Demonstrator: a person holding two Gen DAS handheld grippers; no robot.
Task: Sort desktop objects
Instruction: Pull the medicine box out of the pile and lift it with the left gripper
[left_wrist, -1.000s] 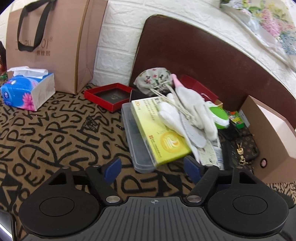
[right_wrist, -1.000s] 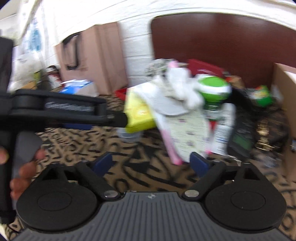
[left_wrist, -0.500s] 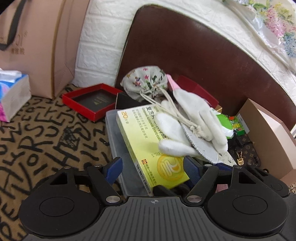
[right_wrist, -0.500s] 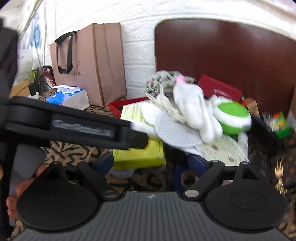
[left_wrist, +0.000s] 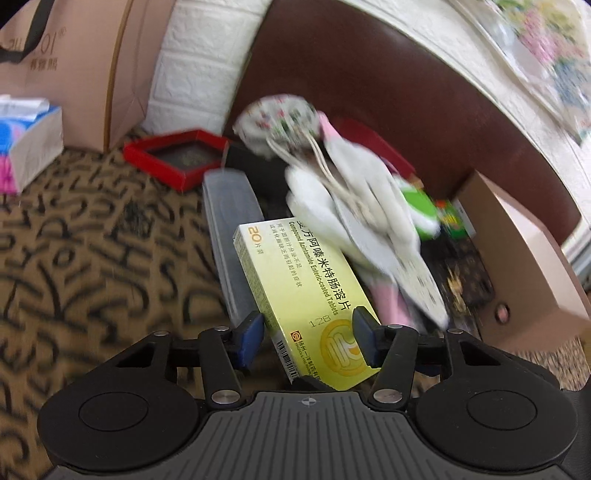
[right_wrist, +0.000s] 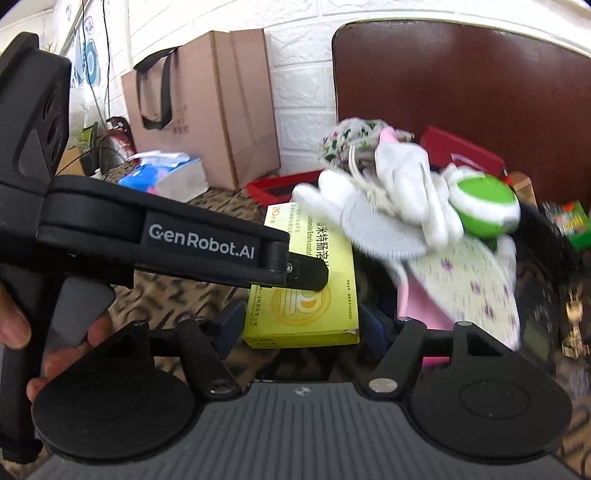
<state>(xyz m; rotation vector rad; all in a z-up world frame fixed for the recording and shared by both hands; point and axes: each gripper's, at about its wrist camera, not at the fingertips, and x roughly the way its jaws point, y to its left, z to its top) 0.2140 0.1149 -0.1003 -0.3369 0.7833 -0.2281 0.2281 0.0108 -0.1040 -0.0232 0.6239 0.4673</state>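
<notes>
A yellow tablet box (left_wrist: 306, 291) lies tilted on a clear plastic case (left_wrist: 231, 229) in a pile of desktop objects. My left gripper (left_wrist: 308, 341) has its blue pads on both sides of the box's near end, closed on it. The box also shows in the right wrist view (right_wrist: 303, 295), partly behind the left gripper's body (right_wrist: 166, 240). White gloves (left_wrist: 354, 206) and a floral drawstring pouch (left_wrist: 277, 118) lie on the pile. My right gripper (right_wrist: 303, 325) is open just in front of the yellow box, its fingertips wide apart.
A red box lid (left_wrist: 177, 155), a brown paper bag (left_wrist: 74, 70) and a tissue pack (left_wrist: 26, 140) stand left. A cardboard box (left_wrist: 524, 266) is right. A green-topped container (right_wrist: 484, 206), a patterned card (right_wrist: 469, 288) and a dark wallet (left_wrist: 465, 273) lie in the pile.
My left gripper moved forward and closed its pads on the yellow box's near end. My right gripper moved closer to the pile. The gloves shifted.
</notes>
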